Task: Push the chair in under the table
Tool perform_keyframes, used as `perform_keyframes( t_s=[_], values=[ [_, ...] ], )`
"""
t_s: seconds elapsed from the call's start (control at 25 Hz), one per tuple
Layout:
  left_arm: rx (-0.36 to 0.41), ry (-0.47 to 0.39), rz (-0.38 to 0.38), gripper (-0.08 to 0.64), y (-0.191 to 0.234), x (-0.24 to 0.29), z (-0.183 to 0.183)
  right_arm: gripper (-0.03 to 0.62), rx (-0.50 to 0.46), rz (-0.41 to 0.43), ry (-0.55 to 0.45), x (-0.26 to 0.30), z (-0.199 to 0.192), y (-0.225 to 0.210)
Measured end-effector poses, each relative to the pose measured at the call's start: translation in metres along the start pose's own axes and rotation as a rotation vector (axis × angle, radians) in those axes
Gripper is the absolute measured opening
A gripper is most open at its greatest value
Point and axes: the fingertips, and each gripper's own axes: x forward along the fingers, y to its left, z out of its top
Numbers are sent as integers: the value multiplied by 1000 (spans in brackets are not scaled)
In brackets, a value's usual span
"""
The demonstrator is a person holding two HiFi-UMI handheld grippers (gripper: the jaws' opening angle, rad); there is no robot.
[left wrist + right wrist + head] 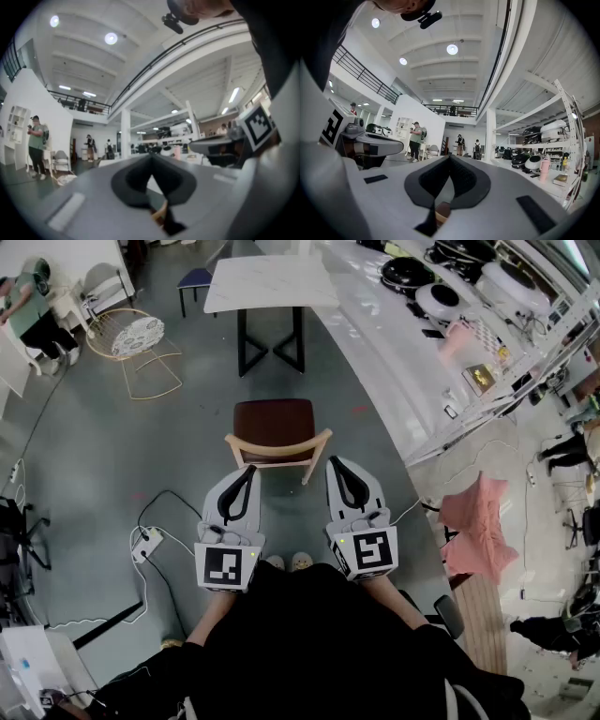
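1. Left gripper (pixel 250 471) and right gripper (pixel 336 463): jaws closed on nothing, held level just behind the chair's backrest. Contact cannot be confirmed.
2. Chair (pixel 274 423): stands on the grey floor (pixel 103 460), well apart from the table, so the push remains to be done. It has a curved pale wooden backrest and a smooth brown seat.
3. Table (pixel 270 282): beyond the chair, with a flat white rectangular top and black frame legs.

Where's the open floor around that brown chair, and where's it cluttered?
Bare grey floor lies between the brown-seated wooden chair and the white black-legged table, and left of the chair toward the wire rocking chair. Crowded: cables and a white power strip lower left, the long white counter at right.
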Motion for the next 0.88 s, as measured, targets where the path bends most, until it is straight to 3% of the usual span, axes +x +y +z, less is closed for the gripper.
perform_keyframes(
  t_s=[0.24, 0.48, 0.72, 0.88],
  values=[
    [-11, -2, -12, 8, 16, -2, -7, 21, 17, -6, 2, 8, -5, 12],
    [-26, 24, -29, 8, 31, 13, -26, 21, 39, -13, 7, 27, -16, -3],
    [8, 68, -35, 8, 53, 53, -50, 23, 20, 10, 15, 71, -34, -29],
    [-17, 69, -23, 9, 74, 92, -63, 23, -2, 56, 53, 113, -54, -45]
  ],
)
